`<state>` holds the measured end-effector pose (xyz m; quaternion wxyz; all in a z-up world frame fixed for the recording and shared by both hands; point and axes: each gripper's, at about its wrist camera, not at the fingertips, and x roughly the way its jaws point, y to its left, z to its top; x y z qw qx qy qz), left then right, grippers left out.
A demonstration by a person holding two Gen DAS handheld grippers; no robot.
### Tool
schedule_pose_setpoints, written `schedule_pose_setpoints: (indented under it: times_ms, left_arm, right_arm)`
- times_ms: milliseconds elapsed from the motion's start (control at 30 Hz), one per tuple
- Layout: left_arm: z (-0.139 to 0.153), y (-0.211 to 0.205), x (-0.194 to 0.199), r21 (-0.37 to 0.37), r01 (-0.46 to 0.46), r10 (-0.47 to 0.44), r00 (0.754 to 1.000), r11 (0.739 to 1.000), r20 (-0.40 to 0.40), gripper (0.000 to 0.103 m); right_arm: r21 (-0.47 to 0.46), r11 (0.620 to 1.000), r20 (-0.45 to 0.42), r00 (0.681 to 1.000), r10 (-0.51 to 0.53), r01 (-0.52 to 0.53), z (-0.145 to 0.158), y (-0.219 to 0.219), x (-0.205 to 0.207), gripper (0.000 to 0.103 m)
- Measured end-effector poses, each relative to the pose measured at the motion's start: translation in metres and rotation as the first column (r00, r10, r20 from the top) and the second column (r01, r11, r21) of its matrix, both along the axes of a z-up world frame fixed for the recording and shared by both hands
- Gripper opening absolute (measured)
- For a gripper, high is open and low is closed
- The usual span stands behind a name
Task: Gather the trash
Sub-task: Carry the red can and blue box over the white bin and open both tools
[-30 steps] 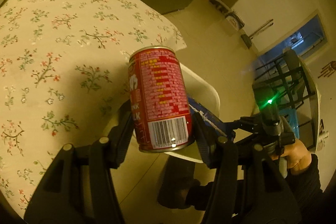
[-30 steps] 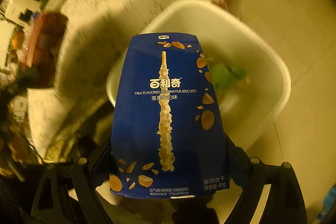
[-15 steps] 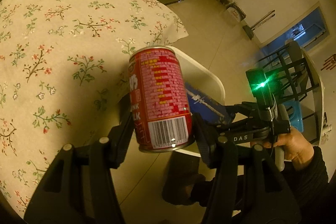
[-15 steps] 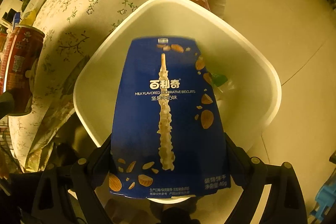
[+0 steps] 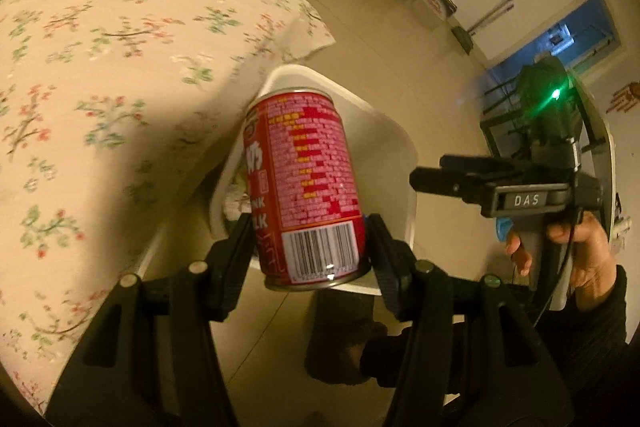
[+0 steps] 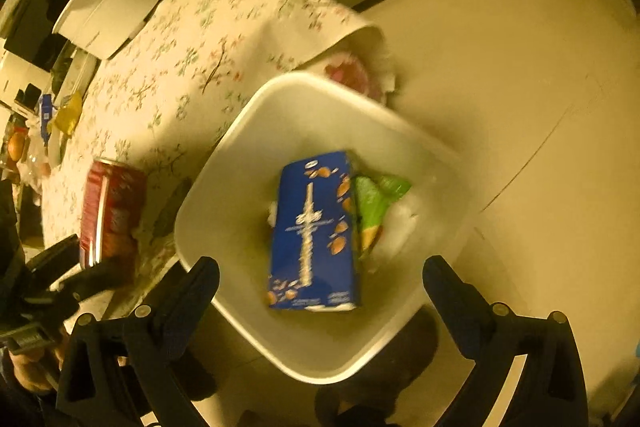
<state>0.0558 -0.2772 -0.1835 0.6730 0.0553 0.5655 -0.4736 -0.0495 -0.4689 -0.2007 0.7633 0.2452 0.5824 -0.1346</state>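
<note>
Two pieces matter: the right gripper (image 6: pixel 320 279) is opening wide, empty, above the blue biscuit box (image 6: pixel 314 231) now lying in the white bin (image 6: pixel 224 171); the left gripper (image 5: pixel 310 247) is clamping the red can (image 5: pixel 306 187), not yet binned. Only the right wrist view is showing the bin's contents; the left is showing the floral tablecloth (image 5: pixel 120 47) and the room beyond.

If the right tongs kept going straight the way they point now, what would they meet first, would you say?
Most likely the blue biscuit packet lying in the white bin; the opening right tongs, with nothing between them, point down into it, though depth is unclear.
</note>
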Motion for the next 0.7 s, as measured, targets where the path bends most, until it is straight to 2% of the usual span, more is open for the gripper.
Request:
schedule_pose_setpoints:
  times_ms: [200,433,567,600,700]
  left_arm:
    - [-0.013,-0.031,-0.013,0.022,0.072,-0.072,0.997,0.997,0.005,0.057]
    - [-0.029,-0.052,-0.024,0.081,0.124,-0.127,0.991,0.989,0.032,0.058]
    - [-0.030,-0.055,-0.021,0.085,0.122,-0.128,0.990,0.989,0.061,0.058]
    - [-0.030,-0.057,-0.019,0.080,0.125,-0.131,0.989,0.989,0.067,0.059]
    - [-0.025,-0.054,-0.016,0.090,0.097,-0.108,0.987,0.991,0.123,0.078]
  right_arm:
    - [-0.094,0.993,-0.018,0.998,0.065,-0.066,-0.006,-0.001,-0.009,0.103]
    - [-0.115,0.992,0.007,0.998,0.062,-0.061,-0.002,-0.010,-0.021,0.103]
    - [-0.113,0.992,-0.003,0.999,0.054,-0.054,-0.006,-0.015,-0.024,0.103]
    - [-0.114,0.992,-0.006,0.998,0.055,-0.055,-0.006,-0.016,-0.025,0.103]
    - [-0.115,0.992,-0.006,0.999,0.053,-0.053,-0.007,-0.017,-0.025,0.103]
